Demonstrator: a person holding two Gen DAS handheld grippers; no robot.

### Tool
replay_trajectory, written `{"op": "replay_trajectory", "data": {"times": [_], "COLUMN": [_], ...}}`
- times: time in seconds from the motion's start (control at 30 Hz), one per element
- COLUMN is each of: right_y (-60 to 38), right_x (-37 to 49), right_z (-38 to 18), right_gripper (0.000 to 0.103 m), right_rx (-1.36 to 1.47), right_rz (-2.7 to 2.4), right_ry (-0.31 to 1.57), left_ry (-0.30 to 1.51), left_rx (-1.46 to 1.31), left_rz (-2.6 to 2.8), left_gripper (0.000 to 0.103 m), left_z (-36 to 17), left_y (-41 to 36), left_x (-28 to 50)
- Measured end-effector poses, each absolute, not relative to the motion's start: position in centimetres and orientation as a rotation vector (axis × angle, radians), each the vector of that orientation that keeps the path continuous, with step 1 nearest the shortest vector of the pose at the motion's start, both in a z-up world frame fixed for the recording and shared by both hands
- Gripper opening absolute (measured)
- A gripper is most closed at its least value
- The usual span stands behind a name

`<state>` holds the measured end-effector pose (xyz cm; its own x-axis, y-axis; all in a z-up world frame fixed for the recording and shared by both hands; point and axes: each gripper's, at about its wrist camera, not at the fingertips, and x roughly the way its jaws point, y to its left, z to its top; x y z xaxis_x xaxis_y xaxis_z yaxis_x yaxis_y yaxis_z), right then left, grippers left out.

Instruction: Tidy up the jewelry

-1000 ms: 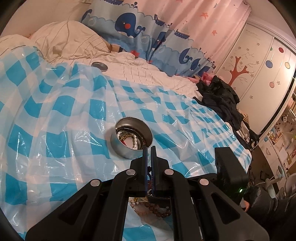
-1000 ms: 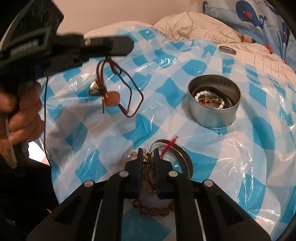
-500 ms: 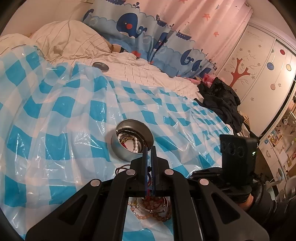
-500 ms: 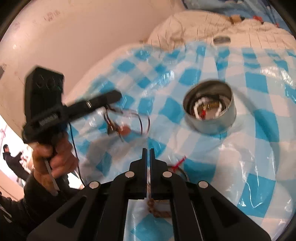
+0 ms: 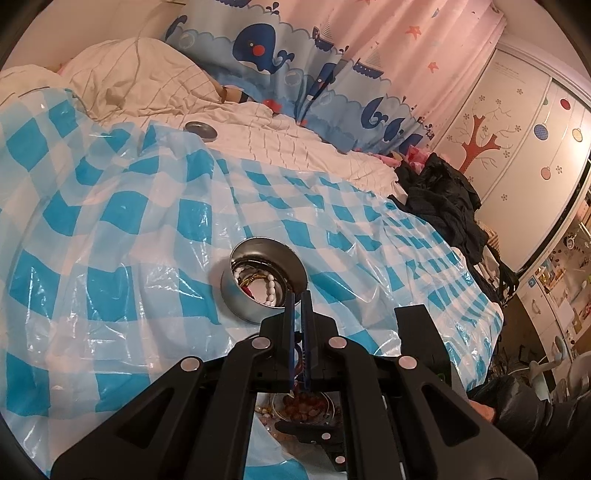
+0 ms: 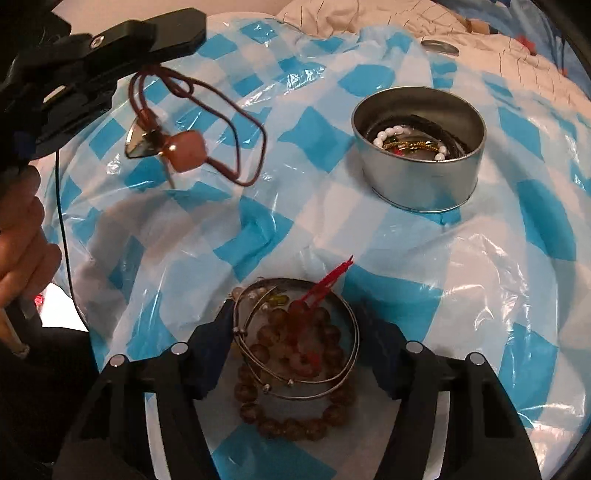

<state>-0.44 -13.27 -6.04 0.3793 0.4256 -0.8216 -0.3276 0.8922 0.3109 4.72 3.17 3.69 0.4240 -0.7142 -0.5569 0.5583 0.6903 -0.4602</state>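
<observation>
My left gripper (image 5: 297,297) is shut on a brown cord necklace (image 6: 236,122). Its pink bead (image 6: 186,151) and metal pendant hang below the left gripper (image 6: 177,33) in the right wrist view. A round silver tin (image 6: 419,147) holding pearl and gold pieces stands on the blue checked plastic sheet (image 6: 258,229). My right gripper (image 6: 297,312) is opening. Its jaws stand wide on either side of a pile of silver bangles (image 6: 332,384), a brown bead bracelet (image 6: 295,424) and a red tassel (image 6: 328,280). The pads do not press on the pile.
A small metal lid (image 5: 201,129) lies on the cream quilt beyond the sheet. Whale-print curtains (image 5: 266,48) hang behind the bed, with dark clothes (image 5: 443,199) heaped at its right edge. A hand (image 6: 22,236) grips the left tool's handle.
My right gripper's jaws went from shut to wide apart and sank closer over the bracelet pile. The left gripper kept still with the cord necklace hanging from it.
</observation>
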Motion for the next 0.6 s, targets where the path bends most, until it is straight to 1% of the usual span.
{"op": "replay_trajectory", "data": {"times": [0.03,0.07,0.17,0.4,0.43,0.47,0.53,0.6], "right_y": [-13.5,-13.7,-14.8,-16.0,-15.9,-15.6,-14.8,-14.0], "right_x": [-0.5,-0.5,-0.6,-0.1,0.1,0.1,0.1,0.2], "right_z": [-5.7,-5.2,-3.4,-3.0,-3.1,-3.1,-3.3,-4.0], "right_gripper": [0.060,0.046,0.035,0.036,0.037,0.055,0.080,0.081], "right_rx": [0.115,0.121,0.151,0.192,0.198,0.195,0.152,0.109], "right_rz": [0.495,0.498,0.496,0.485,0.490,0.496,0.481,0.479], "right_ry": [1.065,1.042,0.988,0.982,0.987,1.000,1.022,1.046], "left_ry": [0.801,0.800,0.798,0.797,0.797,0.798,0.800,0.801], "left_rx": [-0.220,-0.221,-0.227,-0.230,-0.230,-0.231,-0.233,-0.231], "left_rz": [-0.803,-0.802,-0.801,-0.803,-0.805,-0.806,-0.807,-0.807], "left_gripper": [0.003,0.002,0.002,0.002,0.002,0.002,0.003,0.003], "left_z": [3.7,3.6,3.5,3.5,3.6,3.5,3.6,3.5], "left_y": [3.2,3.1,2.8,2.6,2.4,2.3,2.0,1.8], "left_x": [4.8,5.0,5.3,5.4,5.5,5.6,5.7,5.8]}}
